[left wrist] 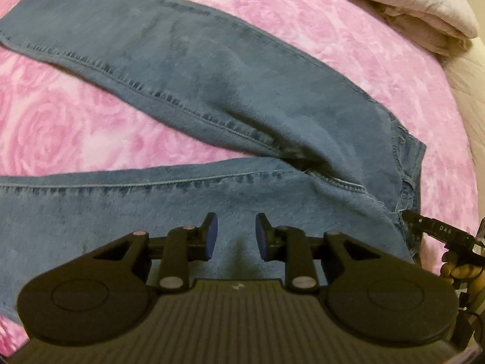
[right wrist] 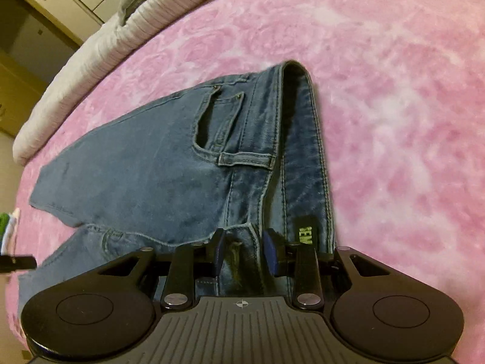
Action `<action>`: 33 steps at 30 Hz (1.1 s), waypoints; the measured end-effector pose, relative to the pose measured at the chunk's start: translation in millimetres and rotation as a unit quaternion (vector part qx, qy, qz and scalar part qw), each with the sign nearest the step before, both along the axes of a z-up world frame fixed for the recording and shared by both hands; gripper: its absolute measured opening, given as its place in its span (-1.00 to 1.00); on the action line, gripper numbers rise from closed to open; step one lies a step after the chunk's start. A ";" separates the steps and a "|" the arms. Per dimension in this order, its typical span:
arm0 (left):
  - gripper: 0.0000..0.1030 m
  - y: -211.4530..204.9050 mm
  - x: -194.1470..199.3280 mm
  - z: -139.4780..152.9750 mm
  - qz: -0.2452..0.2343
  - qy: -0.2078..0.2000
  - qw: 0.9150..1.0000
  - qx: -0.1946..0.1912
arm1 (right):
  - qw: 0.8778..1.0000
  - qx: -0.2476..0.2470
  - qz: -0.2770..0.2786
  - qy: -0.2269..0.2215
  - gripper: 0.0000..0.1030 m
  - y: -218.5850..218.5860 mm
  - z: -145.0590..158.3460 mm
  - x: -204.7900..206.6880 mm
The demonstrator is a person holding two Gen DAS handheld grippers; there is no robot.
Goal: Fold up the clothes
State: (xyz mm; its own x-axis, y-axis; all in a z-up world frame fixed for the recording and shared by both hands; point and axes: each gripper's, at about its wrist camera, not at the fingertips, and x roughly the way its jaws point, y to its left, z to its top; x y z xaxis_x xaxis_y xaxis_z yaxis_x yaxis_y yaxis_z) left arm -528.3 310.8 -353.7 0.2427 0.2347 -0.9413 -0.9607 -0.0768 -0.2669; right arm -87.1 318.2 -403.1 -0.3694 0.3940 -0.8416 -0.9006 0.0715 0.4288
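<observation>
Your jeans [left wrist: 212,97] lie spread on the pink rose-patterned blanket [left wrist: 60,121] that covers the bed, legs parted, waistband toward the blanket's edge nearest the folded beige bedding [left wrist: 424,15]. Your left gripper [left wrist: 236,236] points down over the nearer leg; its blue pads stand apart with nothing pinched between them. Your right gripper [right wrist: 242,251] sits at the waistband [right wrist: 303,139], fly seam running up between its pads; whether they press the denim, you cannot tell from this view. A green-lettered label [right wrist: 305,236] lies just beside the right pad.
</observation>
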 end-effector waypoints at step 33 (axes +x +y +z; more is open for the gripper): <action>-0.56 -90.1 -85.6 -9.7 0.090 0.078 0.991 -0.066 | 0.944 -0.117 -0.297 0.075 -0.04 -144.7 52.3 81.3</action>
